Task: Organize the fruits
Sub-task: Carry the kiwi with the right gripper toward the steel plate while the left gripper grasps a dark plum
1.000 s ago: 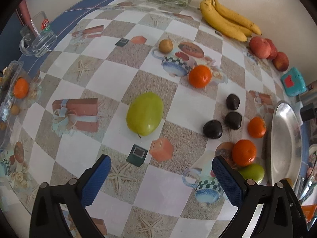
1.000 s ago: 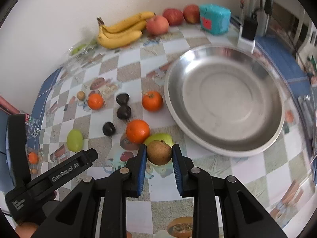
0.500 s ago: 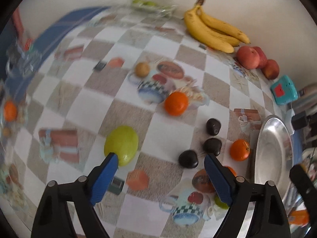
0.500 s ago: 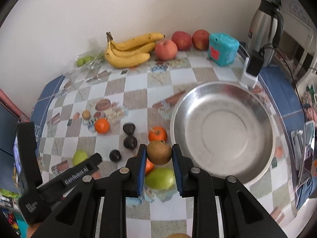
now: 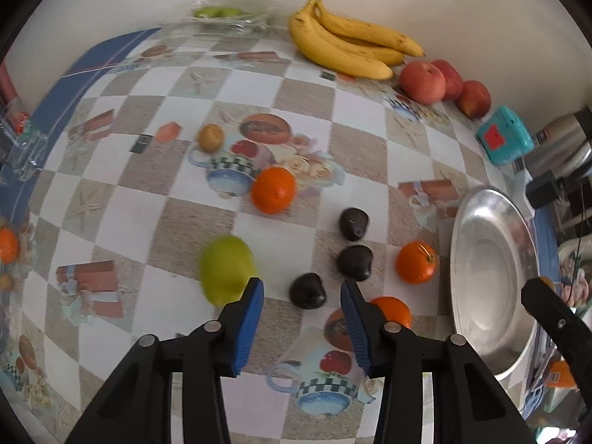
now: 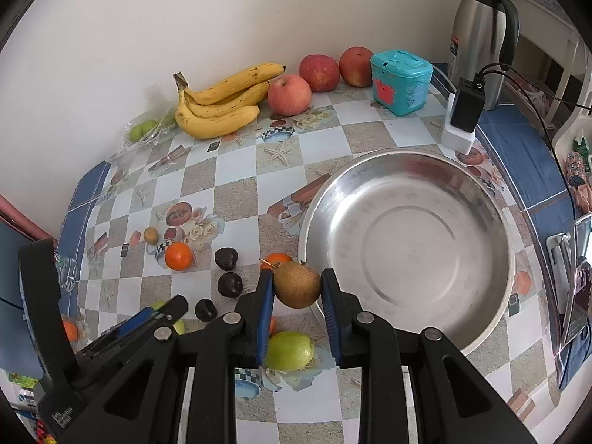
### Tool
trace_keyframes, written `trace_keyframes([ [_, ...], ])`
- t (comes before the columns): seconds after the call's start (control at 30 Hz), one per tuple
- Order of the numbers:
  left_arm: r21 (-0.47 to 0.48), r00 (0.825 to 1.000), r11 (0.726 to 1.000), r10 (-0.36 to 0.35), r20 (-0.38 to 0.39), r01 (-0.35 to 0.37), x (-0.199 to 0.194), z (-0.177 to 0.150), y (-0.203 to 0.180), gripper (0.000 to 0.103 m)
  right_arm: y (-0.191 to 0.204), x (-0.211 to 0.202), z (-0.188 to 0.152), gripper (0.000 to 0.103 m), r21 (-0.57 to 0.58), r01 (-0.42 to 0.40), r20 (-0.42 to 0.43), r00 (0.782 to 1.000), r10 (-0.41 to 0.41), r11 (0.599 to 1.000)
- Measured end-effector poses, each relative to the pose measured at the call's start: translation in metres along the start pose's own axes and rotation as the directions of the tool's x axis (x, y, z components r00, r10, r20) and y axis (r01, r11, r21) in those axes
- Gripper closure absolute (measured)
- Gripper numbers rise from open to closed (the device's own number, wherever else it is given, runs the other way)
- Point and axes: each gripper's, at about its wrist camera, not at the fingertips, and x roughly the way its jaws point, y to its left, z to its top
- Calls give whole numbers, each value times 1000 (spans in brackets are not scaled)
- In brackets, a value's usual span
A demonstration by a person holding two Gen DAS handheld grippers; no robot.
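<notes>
Two tools: our right tool (image 6: pixel 297 288) grips a brown fruit (image 6: pixel 297 284) near the steel bowl (image 6: pixel 492 222); left tool (image 5: pixel 301 312) closing, empty. Next: release over the bowl.

Home kitchen or dining corner. Table (image 6: pixel 236 192) against plain wall, covered with checked oilcloth printed with teacups, roses, starfish. Loose fruit on it: bananas (image 6: pixel 222 100), apples (image 6: pixel 318 74), oranges (image 5: pixel 273 189). Steel bowl (image 6: pixel 407 244), thermos jug (image 6: pixel 481 33), charger with cable (image 6: pixel 466 111), glass mug (image 5: pixel 18 148) at table edge.
</notes>
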Motion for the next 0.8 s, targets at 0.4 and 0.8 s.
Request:
trace_keyframes([
  [0.4,45,997,997,59,-44,-57,27,-6,-13,70,-11,7,-1,76,34,-8,-22,1000,9,999],
  [0.8,0,1000,1000,29,-9,-29,11,1,-9,76,-26,13,1,76,87,-26,-42,999,30,996],
])
